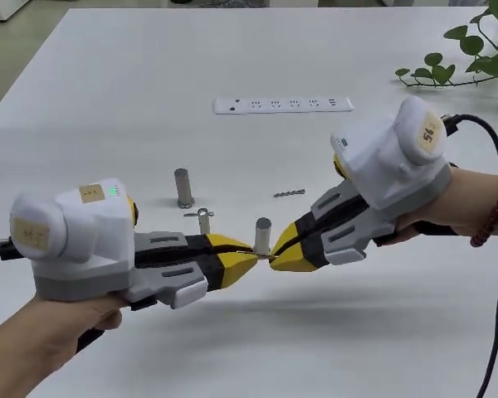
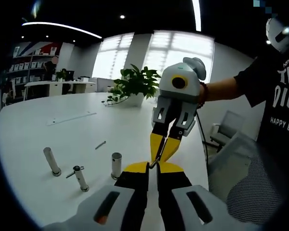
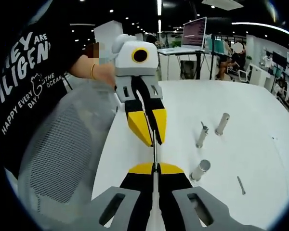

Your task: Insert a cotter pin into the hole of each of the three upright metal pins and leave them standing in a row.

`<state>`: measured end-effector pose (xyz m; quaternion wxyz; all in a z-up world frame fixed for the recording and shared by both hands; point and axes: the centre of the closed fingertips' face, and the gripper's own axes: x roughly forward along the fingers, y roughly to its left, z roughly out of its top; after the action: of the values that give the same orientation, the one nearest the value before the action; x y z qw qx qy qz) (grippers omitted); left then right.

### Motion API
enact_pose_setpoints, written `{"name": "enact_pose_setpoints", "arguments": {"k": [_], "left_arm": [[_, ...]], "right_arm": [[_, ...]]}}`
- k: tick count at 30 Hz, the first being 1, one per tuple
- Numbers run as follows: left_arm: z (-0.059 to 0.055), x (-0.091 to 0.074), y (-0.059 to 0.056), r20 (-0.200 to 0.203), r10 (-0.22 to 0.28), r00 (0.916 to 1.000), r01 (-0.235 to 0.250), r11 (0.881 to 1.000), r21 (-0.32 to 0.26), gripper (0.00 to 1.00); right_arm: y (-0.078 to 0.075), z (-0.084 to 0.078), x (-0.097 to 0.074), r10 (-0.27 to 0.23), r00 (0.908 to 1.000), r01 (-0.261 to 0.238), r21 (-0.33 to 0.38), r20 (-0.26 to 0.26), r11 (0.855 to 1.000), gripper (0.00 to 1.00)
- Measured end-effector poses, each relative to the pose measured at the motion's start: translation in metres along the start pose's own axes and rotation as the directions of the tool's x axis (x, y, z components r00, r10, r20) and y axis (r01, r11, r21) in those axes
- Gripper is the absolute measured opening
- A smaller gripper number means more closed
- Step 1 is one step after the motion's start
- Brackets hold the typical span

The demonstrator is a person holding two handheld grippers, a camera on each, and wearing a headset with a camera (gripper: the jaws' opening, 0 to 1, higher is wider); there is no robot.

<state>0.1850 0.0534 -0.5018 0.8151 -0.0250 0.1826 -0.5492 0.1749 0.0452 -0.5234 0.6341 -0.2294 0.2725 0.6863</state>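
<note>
Low in the head view, the left tool (image 1: 251,255) and the right tool (image 1: 275,255) meet tip to tip. Both are closed on a thin cotter pin (image 1: 264,255), and only a sliver of it shows between the yellow tips. It lies level, its long axis running from one tool to the other, just in front of the nearest metal pin (image 1: 263,235). The middle metal pin (image 1: 204,222) stands upright with a fitted cotter pin (image 1: 192,214) crosswise near its top. The far metal pin (image 1: 183,187) stands bare. A spare cotter pin (image 1: 289,193) lies flat on the white table (image 1: 108,99). Beyond it is a power strip (image 1: 282,104), and plant leaves (image 1: 469,58) are cut off at the edge.

From the left gripper view, the right tool comes down from above onto the left tool's closed tips. The cotter pin (image 2: 157,159) is a dark streak, hard to make out. The three metal pins stand in a row to the left. Bright windows (image 2: 135,57) lie behind, and a person in a black T-shirt (image 2: 279,110) is cut by the edge.

From the right gripper view, the cotter pin (image 3: 154,151) shows clearest, a straight line from this tool's tips up to the left tool's. A mesh chair (image 3: 58,159) stands beside the table, and office desks lie beyond.
</note>
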Motion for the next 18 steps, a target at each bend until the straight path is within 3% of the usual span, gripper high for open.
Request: {"name": "enact_pose_setpoints", "arguments": {"k": [9, 18], "left_arm": [[-0.001, 0.001, 0.015, 0.002, 0.103, 0.9947, -0.103, 0.994, 0.042, 0.14], [-0.008, 0.010, 0.033, 0.012, 0.220, 0.9755, -0.220, 0.974, 0.052, 0.25]], "right_arm": [[-0.020, -0.018, -0.011, -0.073, 0.9956, 0.073, 0.000, -0.058, 0.997, 0.00], [-0.034, -0.035, -0.017, -0.120, 0.9848, 0.119, -0.015, -0.126, 0.993, 0.00]]}}
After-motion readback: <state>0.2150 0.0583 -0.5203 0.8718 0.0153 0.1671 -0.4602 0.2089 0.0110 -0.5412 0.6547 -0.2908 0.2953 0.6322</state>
